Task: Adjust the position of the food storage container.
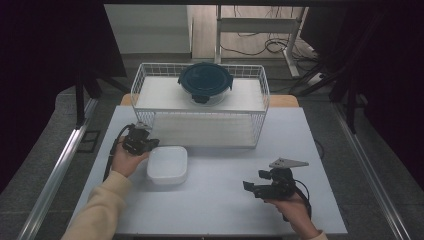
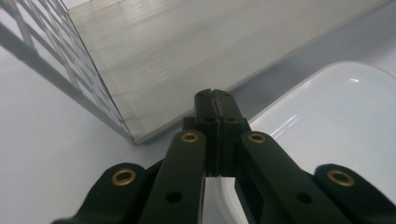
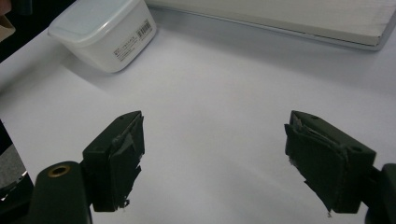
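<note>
White box: we see the lidded white plastic box (image 1: 167,164) lying on the tabletop (image 1: 225,200), just in front of the wire basket and left of the middle; in the right gripper view it sits far off with a barcode label on its side.
Left claw: our left claw (image 2: 215,95) has its jaws pressed fully together with nothing between them; it hangs just beside the box's left edge, its tip near the box's far left corner, pointing toward the basket's corner.
Left hand: our left hand (image 1: 126,161) carries that gripper right against the box's left side.
Right claw: our right claw (image 3: 212,161) stands wide open and empty over bare tabletop, well apart from the box, turned toward it.
Wire basket: the white wire basket (image 1: 145,80) stands at the back of the tabletop, with a pale board inside.
Round container: a round container with a dark blue clip lid (image 1: 205,81) rests on that board.
Step in hand, as we judge it: we are closing in on the white box, not yet gripping it.
Next move, as we judge it: the left claw must open wide before it can grip the box's edge; alternatively, kept closed, it could only push the box.
</note>
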